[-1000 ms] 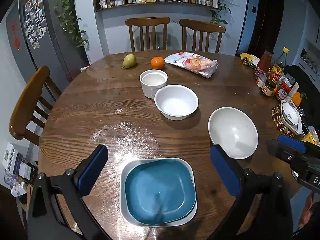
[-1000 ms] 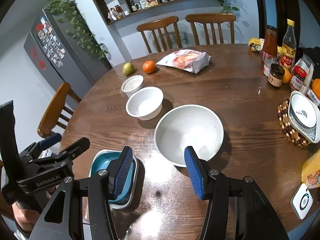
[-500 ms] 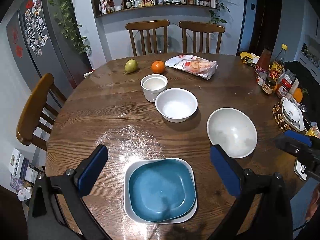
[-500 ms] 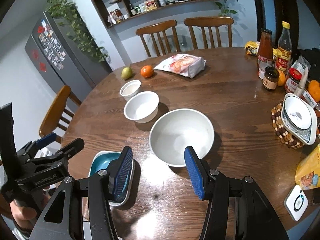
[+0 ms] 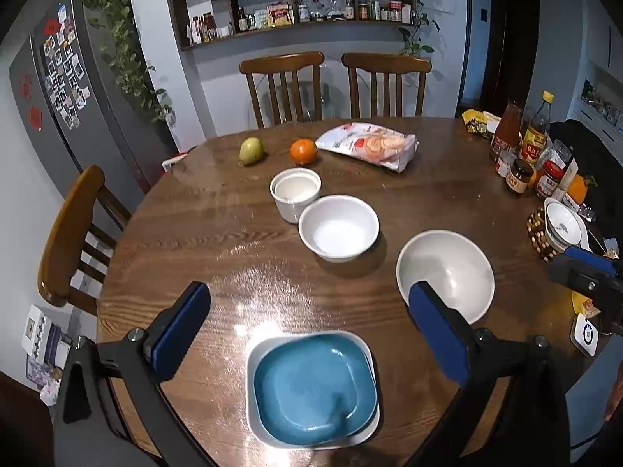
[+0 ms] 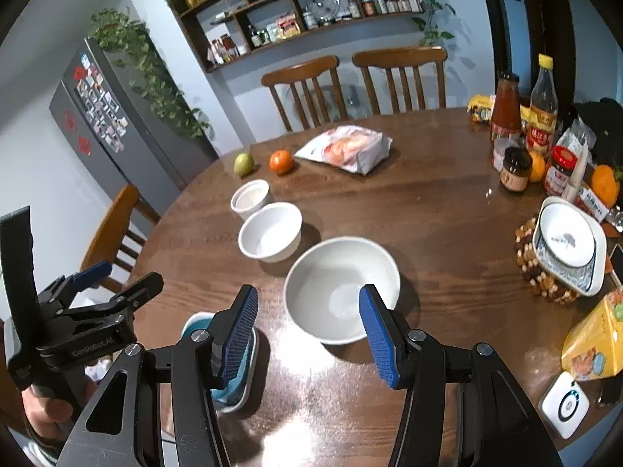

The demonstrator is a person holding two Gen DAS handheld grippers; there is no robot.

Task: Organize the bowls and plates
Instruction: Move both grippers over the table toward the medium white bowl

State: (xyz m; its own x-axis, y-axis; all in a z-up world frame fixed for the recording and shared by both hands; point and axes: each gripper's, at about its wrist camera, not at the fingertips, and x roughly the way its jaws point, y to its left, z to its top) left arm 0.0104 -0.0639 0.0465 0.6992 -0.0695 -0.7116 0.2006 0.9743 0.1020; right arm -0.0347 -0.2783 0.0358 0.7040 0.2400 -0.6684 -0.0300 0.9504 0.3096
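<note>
A blue square plate [image 5: 313, 389] lies stacked on a white square plate [image 5: 251, 401] at the table's near edge. My left gripper [image 5: 309, 334] is open and empty, raised above them. A wide white bowl [image 5: 446, 272] sits to the right, a medium white bowl [image 5: 338, 227] and a small white cup-bowl [image 5: 295, 192] stand behind. My right gripper [image 6: 309, 330] is open and empty, raised above the near rim of the wide bowl [image 6: 342, 288]. The stacked plates [image 6: 233, 385] show partly behind its left finger.
A pear [image 5: 251, 150], an orange [image 5: 303, 151] and a snack bag [image 5: 368, 146] lie at the far side. Bottles and jars [image 6: 521, 136], a patterned dish on a beaded trivet [image 6: 566, 247], a yellow box [image 6: 593, 342] and a white device [image 6: 564, 404] crowd the right edge. Chairs surround the table.
Both grippers have lifted up and back from the table, so the dishes look smaller and lower. Nothing on the table moved. Both stay open.
</note>
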